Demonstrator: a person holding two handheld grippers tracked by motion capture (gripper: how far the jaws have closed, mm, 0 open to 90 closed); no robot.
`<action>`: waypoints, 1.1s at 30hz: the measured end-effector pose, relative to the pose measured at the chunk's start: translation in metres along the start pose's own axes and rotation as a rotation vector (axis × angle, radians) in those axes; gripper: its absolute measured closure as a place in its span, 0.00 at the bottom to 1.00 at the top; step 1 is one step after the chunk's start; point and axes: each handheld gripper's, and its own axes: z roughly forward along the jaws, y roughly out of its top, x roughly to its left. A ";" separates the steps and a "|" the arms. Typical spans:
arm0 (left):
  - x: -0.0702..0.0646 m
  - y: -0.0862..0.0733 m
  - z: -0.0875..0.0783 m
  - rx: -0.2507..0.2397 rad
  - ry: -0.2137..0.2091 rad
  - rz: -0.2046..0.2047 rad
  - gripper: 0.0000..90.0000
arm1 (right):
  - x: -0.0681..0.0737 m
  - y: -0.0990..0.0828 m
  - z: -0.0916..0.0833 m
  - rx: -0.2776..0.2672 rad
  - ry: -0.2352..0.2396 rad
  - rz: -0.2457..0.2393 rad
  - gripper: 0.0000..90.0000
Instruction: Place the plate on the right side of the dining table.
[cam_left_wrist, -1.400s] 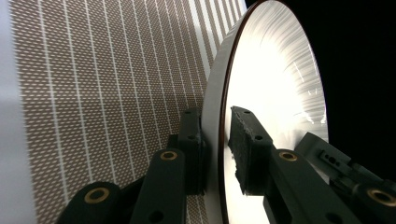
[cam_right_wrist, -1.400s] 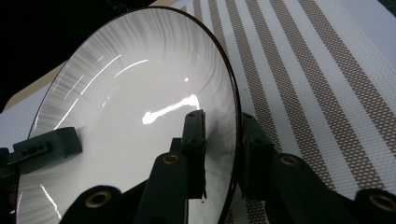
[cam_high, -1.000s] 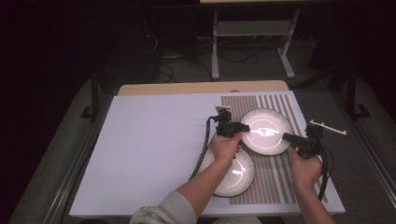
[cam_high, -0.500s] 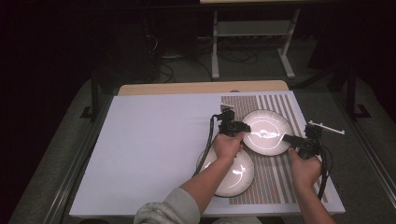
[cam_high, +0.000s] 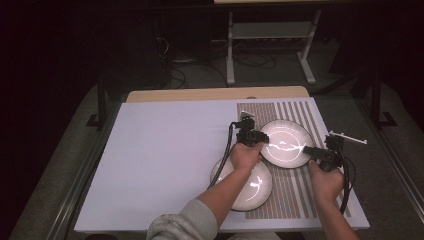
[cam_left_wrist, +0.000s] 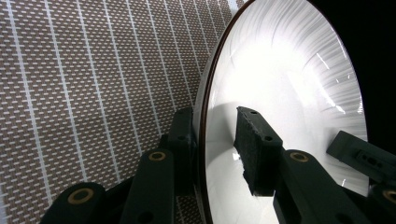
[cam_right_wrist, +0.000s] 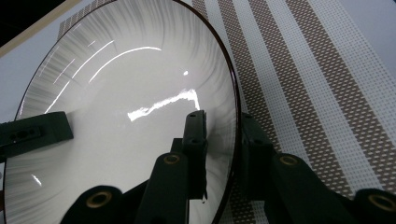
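Note:
A white far plate (cam_high: 285, 142) lies on the striped placemat (cam_high: 300, 200), with a second white plate (cam_high: 255, 187) nearer me under my left forearm. My left gripper (cam_high: 260, 136) straddles the far plate's left rim. In the left gripper view its jaws (cam_left_wrist: 217, 140) have just been opening; the rim (cam_left_wrist: 205, 116) runs between them and the inner pad (cam_left_wrist: 254, 149) stands off the plate. My right gripper (cam_high: 307, 150) sits at the plate's right rim. In the right gripper view its jaws (cam_right_wrist: 224, 140) close on that rim, one pad (cam_right_wrist: 196, 149) inside the plate (cam_right_wrist: 126, 93).
The placemat covers the right part of a pale tabletop (cam_high: 165, 165). A metal rack (cam_high: 270, 45) and cables stand on the dark floor beyond the table's far edge. The opposite gripper's jaw shows across the plate in each gripper view (cam_left_wrist: 364, 156) (cam_right_wrist: 32, 133).
Both hands stay at the far plate's rim. No shift of the plates or the grippers shows in the high view.

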 end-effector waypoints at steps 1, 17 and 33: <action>0.000 0.000 0.000 0.001 0.002 0.001 0.75 | 0.000 0.000 0.000 -0.001 -0.001 -0.002 0.84; -0.001 0.000 0.003 0.002 0.040 0.029 0.74 | 0.001 -0.001 0.004 0.009 -0.011 -0.039 0.79; -0.002 0.004 -0.009 -0.040 0.036 0.086 0.59 | 0.005 -0.002 0.000 -0.034 -0.003 -0.117 0.68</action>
